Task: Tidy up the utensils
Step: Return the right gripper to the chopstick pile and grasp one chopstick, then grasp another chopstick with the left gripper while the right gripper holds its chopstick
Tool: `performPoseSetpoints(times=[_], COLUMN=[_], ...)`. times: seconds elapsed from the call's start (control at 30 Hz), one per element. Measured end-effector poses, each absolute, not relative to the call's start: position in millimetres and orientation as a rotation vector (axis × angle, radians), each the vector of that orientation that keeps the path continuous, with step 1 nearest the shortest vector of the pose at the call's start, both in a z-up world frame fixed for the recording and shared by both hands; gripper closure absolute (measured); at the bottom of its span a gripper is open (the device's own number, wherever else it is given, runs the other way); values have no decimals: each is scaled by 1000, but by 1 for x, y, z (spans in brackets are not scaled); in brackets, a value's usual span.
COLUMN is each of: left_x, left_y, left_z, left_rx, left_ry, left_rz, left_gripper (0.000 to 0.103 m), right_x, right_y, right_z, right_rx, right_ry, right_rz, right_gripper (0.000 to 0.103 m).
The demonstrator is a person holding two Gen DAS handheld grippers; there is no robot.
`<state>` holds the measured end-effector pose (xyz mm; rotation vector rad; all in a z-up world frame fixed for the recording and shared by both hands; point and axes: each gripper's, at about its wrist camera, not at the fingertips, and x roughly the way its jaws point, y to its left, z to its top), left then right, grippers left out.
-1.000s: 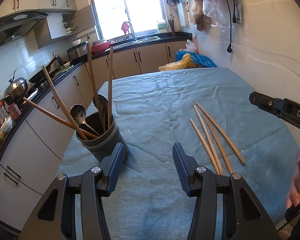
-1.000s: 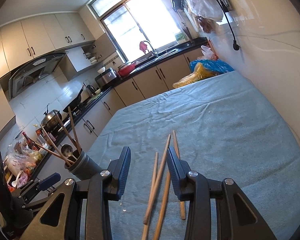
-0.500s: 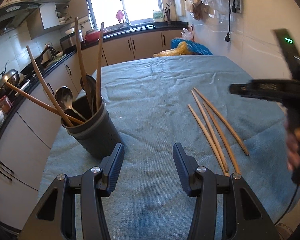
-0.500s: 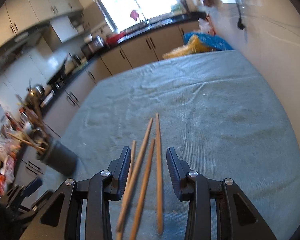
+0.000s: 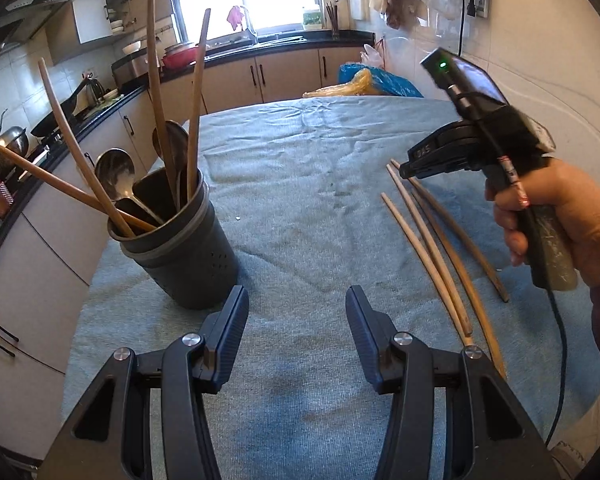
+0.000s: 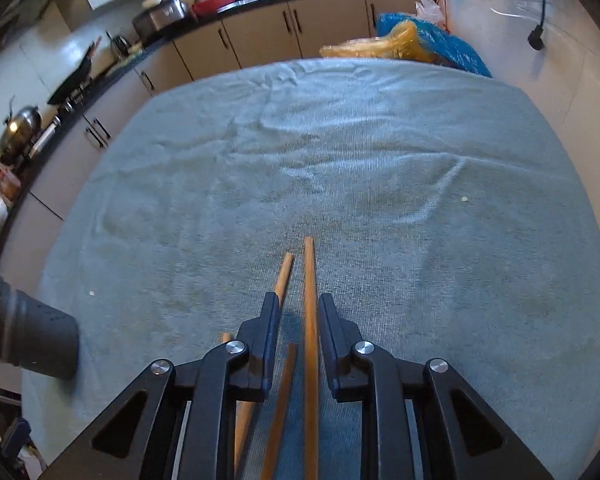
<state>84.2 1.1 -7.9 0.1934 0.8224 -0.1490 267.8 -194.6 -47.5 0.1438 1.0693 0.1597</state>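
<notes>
Chopsticks [image 6: 309, 320] lie between our parted right tongs [image 6: 299, 316]; we should pinch just one, left tongs [image 5: 296, 320] idle and parted.

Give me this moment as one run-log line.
left gripper: open, idle near holder | right gripper: open, straddling chopsticks on cloth | nothing gripped

Four long, thin wooden chopsticks [image 5: 432, 240] lie flat, near right on the blue cloth. Left, an upright dark grey cylindrical holder [image 5: 184, 248] contains wooden sticks and metal spoons [image 5: 118, 172].
</notes>
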Motion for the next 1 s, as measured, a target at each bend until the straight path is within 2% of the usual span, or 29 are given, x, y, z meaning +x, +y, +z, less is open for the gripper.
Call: performPoseSetpoints(times=[0.07,0.1,0.13,0.4,0.7,0.8,0.87,1.0], left_x=[86,87,89,121,205,235,251,277], left_y=[0,-2,-3,-34,-92,-107,-116,-127], left_z=[-9,-9,-8,-1,-10,-18,-25,-40], left_rx=[194,197,199,183,106,81,83,78], left_ry=[829,831,835,917,1094,1144,1173,1229], left_rz=[-155,-159,-163,-256,-348,-329,-312,-280], left_gripper=[54,54,54,54,54,56,64,71], right_x=[272,272,271,249,221,220,218,224], right_y=[-194,-194,-194,-246,-286,-290,-296,-295], right_z=[-54,-55,-55,-52,-62,-64,-65,-70], right_rx=[128,122,108,194,372,407,440,466], right_ry=[1081,1075,1073,1037,918,904,897,895], right_rz=[153,153,144,88,171,200,221,240], right_gripper=[86,93,96,96,96,96,96,96])
